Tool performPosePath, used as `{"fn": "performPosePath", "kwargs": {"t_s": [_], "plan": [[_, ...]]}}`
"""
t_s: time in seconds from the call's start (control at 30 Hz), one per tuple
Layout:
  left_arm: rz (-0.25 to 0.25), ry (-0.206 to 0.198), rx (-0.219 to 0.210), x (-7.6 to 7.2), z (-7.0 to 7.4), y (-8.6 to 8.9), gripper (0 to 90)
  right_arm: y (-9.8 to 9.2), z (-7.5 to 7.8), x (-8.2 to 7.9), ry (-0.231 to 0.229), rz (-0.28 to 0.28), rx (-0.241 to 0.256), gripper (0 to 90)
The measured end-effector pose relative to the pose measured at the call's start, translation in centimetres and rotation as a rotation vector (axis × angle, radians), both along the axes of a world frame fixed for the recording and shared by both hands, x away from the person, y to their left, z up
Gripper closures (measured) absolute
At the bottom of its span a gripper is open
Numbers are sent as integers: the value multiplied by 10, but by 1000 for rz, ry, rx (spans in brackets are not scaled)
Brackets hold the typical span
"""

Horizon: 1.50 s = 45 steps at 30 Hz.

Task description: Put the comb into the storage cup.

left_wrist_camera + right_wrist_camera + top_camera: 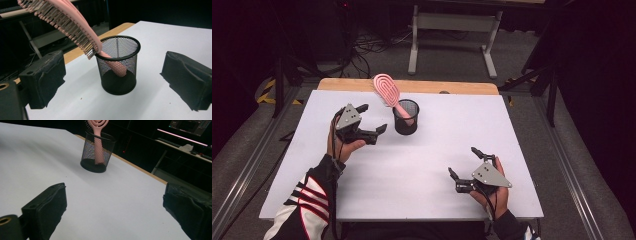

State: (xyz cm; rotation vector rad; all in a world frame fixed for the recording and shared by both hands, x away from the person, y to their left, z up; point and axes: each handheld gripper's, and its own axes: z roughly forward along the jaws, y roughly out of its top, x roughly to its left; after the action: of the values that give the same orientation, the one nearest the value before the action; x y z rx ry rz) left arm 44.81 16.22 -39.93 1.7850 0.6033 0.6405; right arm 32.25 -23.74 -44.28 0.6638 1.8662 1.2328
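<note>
High view: one pink hairbrush (387, 91) in one mesh cup (406, 117); left gripper (373, 120), right gripper (464, 162) both released.

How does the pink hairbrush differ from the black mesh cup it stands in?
The pink plastic hairbrush is long and leans against the rim; the black wire-mesh cup is short, round and upright. The hairbrush is solid with bristles; the cup is see-through mesh. The hairbrush's handle is inside the cup, which stands on the white table.

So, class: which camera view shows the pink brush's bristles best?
The left gripper view: the brush leans out of the cup close up, bristles plainly visible. The high view shows its slotted head from above, small. The right gripper view shows mostly its handle inside the cup, the head cut off.
</note>
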Motion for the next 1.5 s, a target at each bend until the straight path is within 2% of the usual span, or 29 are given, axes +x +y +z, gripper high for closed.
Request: {"fn": "performPosePath", "kwargs": {"t_s": [0.43, 1.07, 1.5], "plan": [[-15, -10, 3, -9, -2, -4, 59, 1, 1, -1, -6, 7, -6, 60], [-84, -30, 26, -26, 0, -16, 55, 1, 2, -2, -11, 13, -7, 60], [-112, -48, 40, -38, 0, -19, 55, 1, 2, -2, -12, 17, -11, 60]]}}
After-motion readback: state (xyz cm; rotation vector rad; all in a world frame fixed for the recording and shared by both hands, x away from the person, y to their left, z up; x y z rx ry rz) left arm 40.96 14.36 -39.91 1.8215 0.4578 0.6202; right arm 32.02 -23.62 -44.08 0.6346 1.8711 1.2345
